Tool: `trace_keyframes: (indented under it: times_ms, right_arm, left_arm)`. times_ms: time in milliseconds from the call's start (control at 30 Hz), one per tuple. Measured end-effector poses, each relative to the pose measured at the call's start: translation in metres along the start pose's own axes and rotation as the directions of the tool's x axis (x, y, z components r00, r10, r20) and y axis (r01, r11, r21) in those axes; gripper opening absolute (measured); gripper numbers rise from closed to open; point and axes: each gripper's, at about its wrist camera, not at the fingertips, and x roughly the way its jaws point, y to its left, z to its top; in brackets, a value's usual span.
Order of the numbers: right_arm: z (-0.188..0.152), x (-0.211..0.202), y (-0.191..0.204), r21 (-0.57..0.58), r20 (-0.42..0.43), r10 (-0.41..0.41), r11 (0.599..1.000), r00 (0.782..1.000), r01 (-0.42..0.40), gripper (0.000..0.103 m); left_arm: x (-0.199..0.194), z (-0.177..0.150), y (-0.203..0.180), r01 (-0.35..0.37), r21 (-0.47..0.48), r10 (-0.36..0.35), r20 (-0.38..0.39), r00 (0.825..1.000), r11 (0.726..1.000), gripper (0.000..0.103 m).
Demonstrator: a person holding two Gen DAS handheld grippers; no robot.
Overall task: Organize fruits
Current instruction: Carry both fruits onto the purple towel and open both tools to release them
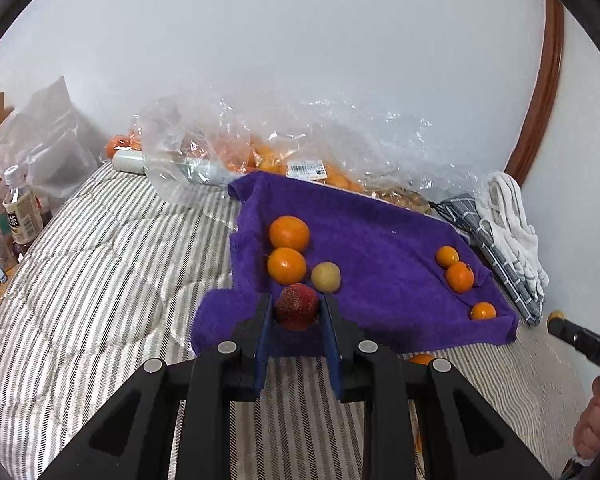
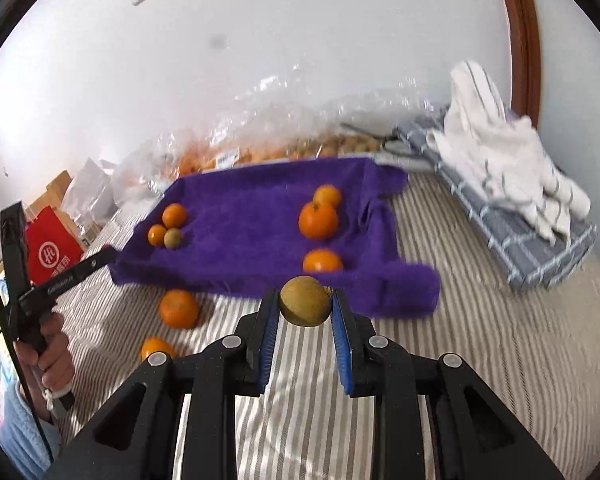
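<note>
A purple towel (image 1: pixel 380 248) lines a tray on the striped bed. My left gripper (image 1: pixel 297 308) is shut on a dark red fruit (image 1: pixel 296 306) at the towel's near left edge. Beside it lie two oranges (image 1: pixel 289 233) and a yellow-brown fruit (image 1: pixel 326 277). Three small oranges (image 1: pixel 459 277) lie at the towel's right side. My right gripper (image 2: pixel 305 307) is shut on a yellow-brown round fruit (image 2: pixel 305 306), just in front of the towel (image 2: pixel 252 216). Two oranges (image 2: pixel 178 309) lie on the bed left of it.
Clear plastic bags of oranges (image 1: pixel 268 152) lie behind the towel against the wall. Folded grey and white cloths (image 2: pixel 512 184) lie to the right. Bottles (image 1: pixel 20 208) and a red bag (image 2: pixel 54 248) stand at the bed's left side.
</note>
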Motion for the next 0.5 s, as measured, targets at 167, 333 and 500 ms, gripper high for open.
trace_keyframes:
  times_ms: [167, 333, 500]
  right_arm:
    - [0.029, 0.008, 0.006, -0.003, 0.021, 0.015, 1.0, 1.0, -0.014, 0.026]
    - [0.057, 0.028, 0.013, -0.001, 0.041, 0.056, 0.998, 0.998, -0.056, 0.026]
    - [0.068, 0.065, 0.016, 0.024, 0.004, 0.101, 0.995, 0.995, -0.101, 0.026]
  left_arm:
    - [-0.002, 0.008, 0.002, -0.043, -0.002, 0.043, -0.026, 0.999, 0.999, 0.023]
    - [0.002, 0.026, -0.002, -0.066, 0.026, 0.067, -0.042, 0.997, 0.997, 0.023]
    - [0.026, 0.042, -0.013, -0.062, 0.027, 0.063, -0.043, 0.997, 0.998, 0.023]
